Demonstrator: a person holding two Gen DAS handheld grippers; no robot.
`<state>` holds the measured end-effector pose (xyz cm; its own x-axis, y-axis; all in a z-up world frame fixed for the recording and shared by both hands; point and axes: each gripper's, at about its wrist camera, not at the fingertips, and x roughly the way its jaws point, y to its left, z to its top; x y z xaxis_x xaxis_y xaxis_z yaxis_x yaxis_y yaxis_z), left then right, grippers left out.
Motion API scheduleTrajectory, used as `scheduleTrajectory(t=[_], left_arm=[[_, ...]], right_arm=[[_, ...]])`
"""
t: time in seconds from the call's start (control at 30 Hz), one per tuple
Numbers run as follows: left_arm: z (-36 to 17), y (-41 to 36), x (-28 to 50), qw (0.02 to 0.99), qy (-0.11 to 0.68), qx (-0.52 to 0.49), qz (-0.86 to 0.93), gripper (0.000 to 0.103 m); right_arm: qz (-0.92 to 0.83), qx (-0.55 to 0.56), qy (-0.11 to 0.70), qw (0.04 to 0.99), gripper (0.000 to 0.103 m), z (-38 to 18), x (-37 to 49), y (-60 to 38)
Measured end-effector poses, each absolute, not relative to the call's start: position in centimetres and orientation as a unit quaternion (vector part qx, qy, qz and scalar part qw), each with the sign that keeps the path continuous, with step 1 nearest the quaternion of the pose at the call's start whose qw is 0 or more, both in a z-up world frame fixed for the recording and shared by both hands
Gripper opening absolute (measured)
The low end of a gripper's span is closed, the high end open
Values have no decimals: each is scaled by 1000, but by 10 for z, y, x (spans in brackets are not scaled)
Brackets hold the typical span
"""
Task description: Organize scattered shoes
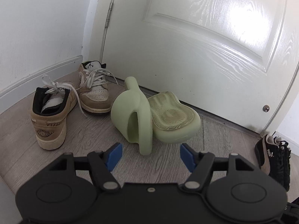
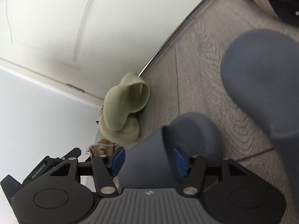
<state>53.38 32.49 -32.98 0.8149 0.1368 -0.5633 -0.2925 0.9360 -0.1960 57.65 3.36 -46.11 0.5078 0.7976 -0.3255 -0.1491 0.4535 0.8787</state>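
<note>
- Nearby, left gripper (image 1: 150, 156) spread wide, empty, just short of green slides (image 1: 149, 115) against the door (image 1: 205, 37).
- Right gripper (image 2: 148, 160) clamped on grey slide (image 2: 168, 149), away from the door.

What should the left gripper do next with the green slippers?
Probably ease forward and close on the standing green slipper. The left gripper is open and empty, and that slipper's edge sits right between its fingers, propped on its side against the flipped slipper.
</note>
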Motion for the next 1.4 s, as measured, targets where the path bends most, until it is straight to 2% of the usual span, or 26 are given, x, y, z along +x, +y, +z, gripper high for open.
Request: scheduleTrajectory(t=[0.03, 0.1, 0.17, 0.33, 0.5, 0.8, 0.9, 0.93, 0.97, 1.07, 1.2, 1.3, 1.33, 1.4], left_arm=[[-330, 323, 534, 943, 283, -132, 113, 69], [-330, 317, 535, 946, 283, -112, 110, 69], [-330, 311, 534, 949, 282, -93, 110, 69], [-331, 304, 536, 950, 287, -71, 105, 69], [-332, 301, 538, 950, 290, -63, 101, 69], [-332, 302, 538, 948, 301, -77, 71, 69], [-333, 299, 539, 944, 318, -79, 42, 69], [-334, 298, 540, 942, 325, -79, 35, 69], [-335, 297, 540, 940, 331, -78, 29, 69], [-338, 294, 542, 933, 351, -76, 9, 69], [-337, 286, 539, 933, 357, -51, 2, 69], [-335, 284, 537, 934, 354, -51, -6, 69], [-335, 284, 538, 933, 355, -50, -5, 69], [-338, 283, 539, 931, 362, -44, 0, 69]], right_arm=[[312, 407, 387, 767, 44, -461, 574, 37], [309, 420, 378, 765, 38, -465, 564, 38], [294, 448, 361, 763, 26, -470, 551, 35], [190, 487, 282, 804, 16, -463, 507, 21], [116, 456, 237, 850, 15, -443, 468, 30], [176, 444, 302, 825, 17, -461, 443, 39], [215, 461, 323, 798, 21, -468, 452, 38], [224, 466, 330, 790, 28, -471, 457, 37], [234, 470, 335, 782, 40, -473, 462, 36], [268, 484, 341, 760, 49, -475, 477, 34], [306, 474, 355, 745, 51, -471, 495, 38], [340, 456, 368, 735, 51, -467, 503, 45], [349, 449, 371, 734, 48, -466, 504, 48], [337, 428, 363, 756, 25, -462, 498, 54]])
